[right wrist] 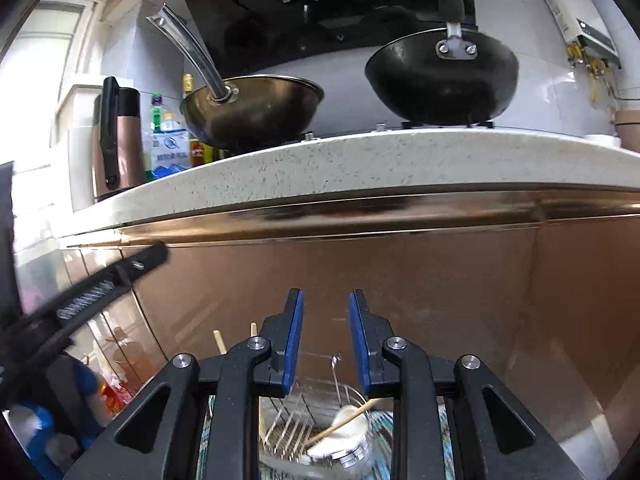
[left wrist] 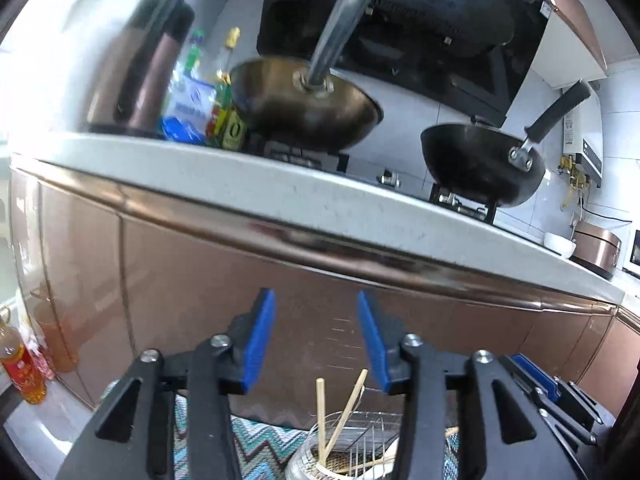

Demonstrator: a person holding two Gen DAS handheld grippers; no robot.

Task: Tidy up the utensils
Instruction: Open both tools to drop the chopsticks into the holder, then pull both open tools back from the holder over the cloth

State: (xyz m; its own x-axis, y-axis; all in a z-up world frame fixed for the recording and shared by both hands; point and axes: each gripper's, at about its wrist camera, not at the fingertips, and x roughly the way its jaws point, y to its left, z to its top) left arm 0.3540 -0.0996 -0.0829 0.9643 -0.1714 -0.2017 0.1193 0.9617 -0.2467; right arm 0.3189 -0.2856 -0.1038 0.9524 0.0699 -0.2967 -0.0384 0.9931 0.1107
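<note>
Closest to us, our left gripper has its blue pads spread wide and holds nothing; our right gripper is likewise parted, with a narrower gap and nothing between its pads. Just below both, low in each view, we see a wire rack sitting on a zigzag-patterned mat. A clear jar stands at the rack's left side with two wooden chopsticks leaning upright in it. In the right wrist view another chopstick lies slanted across a white spoon or small dish in the rack; we cannot tell which it is.

Behind these rises a copper-coloured cabinet front, topped by the speckled bench. On the bench we see a steel-handled wok and a black wok on the stove, with bottles and a copper flask to the left. A dark range hood hangs above.
</note>
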